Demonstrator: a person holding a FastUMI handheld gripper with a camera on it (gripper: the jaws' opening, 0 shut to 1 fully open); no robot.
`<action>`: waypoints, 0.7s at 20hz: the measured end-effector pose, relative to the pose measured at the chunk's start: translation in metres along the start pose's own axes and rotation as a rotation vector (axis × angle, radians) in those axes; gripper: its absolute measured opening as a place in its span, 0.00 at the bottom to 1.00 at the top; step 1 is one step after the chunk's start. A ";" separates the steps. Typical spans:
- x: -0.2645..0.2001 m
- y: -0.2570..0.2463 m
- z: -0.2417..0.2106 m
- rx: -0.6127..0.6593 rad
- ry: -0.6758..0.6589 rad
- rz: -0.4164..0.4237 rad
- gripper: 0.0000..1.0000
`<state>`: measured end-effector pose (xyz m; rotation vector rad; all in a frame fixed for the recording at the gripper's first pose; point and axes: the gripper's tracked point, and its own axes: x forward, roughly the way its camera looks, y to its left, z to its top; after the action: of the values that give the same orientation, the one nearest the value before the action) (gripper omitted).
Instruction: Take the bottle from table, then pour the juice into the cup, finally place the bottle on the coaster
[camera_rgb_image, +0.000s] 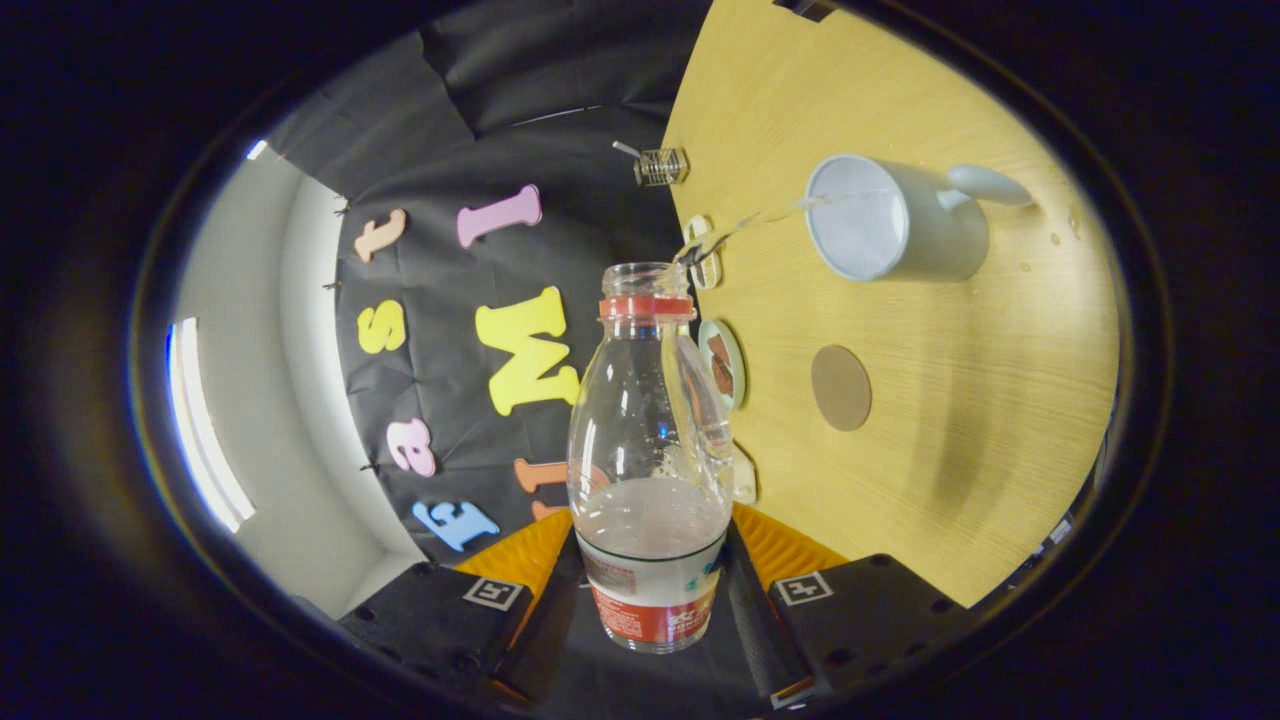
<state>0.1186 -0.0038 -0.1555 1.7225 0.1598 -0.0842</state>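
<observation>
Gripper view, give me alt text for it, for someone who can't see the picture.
The tool, its fingers shut on a clear bottle, tips it so a thin stream of liquid arcs from its mouth into a white cup on the wooden table. A round brown coaster lies on the table between the bottle and the cup.

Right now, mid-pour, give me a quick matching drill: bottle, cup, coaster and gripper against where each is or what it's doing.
Things:
1. bottle
2. cup
3. coaster
4. gripper

States:
A. bare on the table, nothing on it
B. tilted, uncapped, a thin stream leaving its mouth
C. shut on the bottle's labelled base
D. on the table beyond the coaster, catching the stream

Pairs: 1-B, 2-D, 3-A, 4-C
</observation>
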 end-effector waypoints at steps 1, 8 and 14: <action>0.000 0.000 0.001 0.004 0.000 0.002 0.77; 0.001 0.002 0.004 0.023 0.004 0.008 0.76; 0.001 0.009 0.003 0.067 0.013 0.029 0.77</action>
<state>0.1211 -0.0083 -0.1469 1.7917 0.1430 -0.0580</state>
